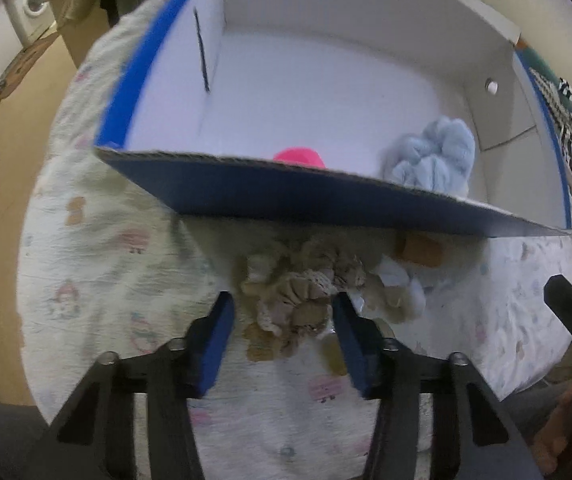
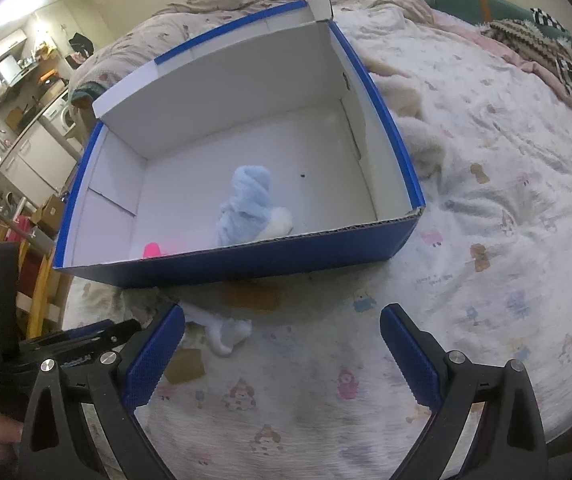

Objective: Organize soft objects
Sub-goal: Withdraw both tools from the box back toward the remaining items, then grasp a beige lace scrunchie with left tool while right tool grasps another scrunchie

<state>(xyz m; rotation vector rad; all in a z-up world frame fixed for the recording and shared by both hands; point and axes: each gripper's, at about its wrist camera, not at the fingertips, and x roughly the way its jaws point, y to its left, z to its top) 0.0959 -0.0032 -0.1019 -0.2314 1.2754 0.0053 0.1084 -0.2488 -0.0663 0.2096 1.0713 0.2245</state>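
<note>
A blue cardboard box [image 1: 269, 196] with a white inside stands on the bed; it also shows in the right wrist view [image 2: 245, 260]. Inside lie a light blue fluffy item [image 1: 434, 160] [image 2: 245, 204], a pink item [image 1: 300, 157] [image 2: 152, 249] and a white one [image 2: 279, 222]. My left gripper [image 1: 283, 304] is open, its jaws on either side of a beige frilly scrunchie [image 1: 298, 292] on the sheet in front of the box. A white soft item [image 1: 400, 280] [image 2: 225, 332] lies beside it. My right gripper [image 2: 281, 320] is open and empty.
A printed bedsheet [image 2: 486, 240] covers the bed. Brown flat pieces [image 2: 251, 294] [image 2: 185, 366] lie near the box front. Blankets and striped cloth [image 2: 546, 52] are at the far right. The left gripper's body [image 2: 45, 344] shows at the left. A washing machine [image 1: 31, 4] stands beyond the bed.
</note>
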